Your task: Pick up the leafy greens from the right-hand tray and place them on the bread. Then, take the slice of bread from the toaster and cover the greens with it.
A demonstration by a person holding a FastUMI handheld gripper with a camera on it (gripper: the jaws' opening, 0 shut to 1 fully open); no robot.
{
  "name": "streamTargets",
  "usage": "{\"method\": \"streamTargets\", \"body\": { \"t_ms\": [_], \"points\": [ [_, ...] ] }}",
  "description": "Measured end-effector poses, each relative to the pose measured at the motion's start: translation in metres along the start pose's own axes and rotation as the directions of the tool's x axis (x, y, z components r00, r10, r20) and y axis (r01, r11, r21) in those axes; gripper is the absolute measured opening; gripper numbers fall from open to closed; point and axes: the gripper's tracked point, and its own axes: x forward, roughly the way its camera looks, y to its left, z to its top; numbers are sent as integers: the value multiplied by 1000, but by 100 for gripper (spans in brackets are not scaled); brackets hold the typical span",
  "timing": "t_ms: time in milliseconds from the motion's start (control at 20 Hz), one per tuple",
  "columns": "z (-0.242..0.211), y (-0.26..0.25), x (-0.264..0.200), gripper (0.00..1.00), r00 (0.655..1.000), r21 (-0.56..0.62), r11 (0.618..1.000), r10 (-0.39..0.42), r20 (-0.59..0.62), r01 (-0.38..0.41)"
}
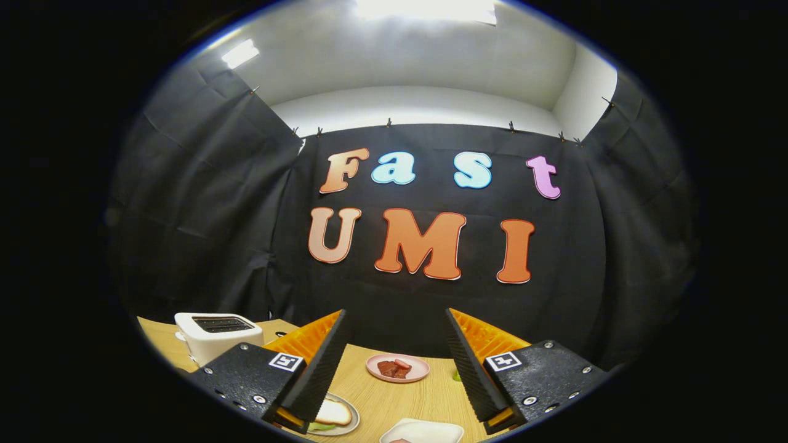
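My gripper (397,369) is held high over the wooden table (381,394), open, with nothing between its fingers. A white toaster (217,332) stands beyond the left finger, its slots dark from this angle. Just inside the left finger (317,369), a grey plate (345,424) carries a slice of bread (335,412) lying on top of something green. A sliver of green (456,375) peeks out beside the right finger (471,369); what it is I cannot tell.
A pink plate (398,368) with reddish-brown meat pieces (394,368) sits between the fingers, farther along the table. A white dish (422,431) lies close below the gripper. Black cloth walls close in the booth behind the table.
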Motion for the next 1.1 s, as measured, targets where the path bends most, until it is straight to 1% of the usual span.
{"method": "streamTargets", "body": {
  "t_ms": [200, 550, 900, 1100],
  "points": [
    [2, 2, -1, 92, 1000, -5, 1000, 7, 3, -7],
    [6, 9, -1, 92, 1000, 20, 999, 27, 7, -27],
    [14, 7, -1, 92, 1000, 23, 999, 22, 7, -22],
    [14, 7, -1, 92, 1000, 52, 998, 23, 5, -23]
  ]
}}
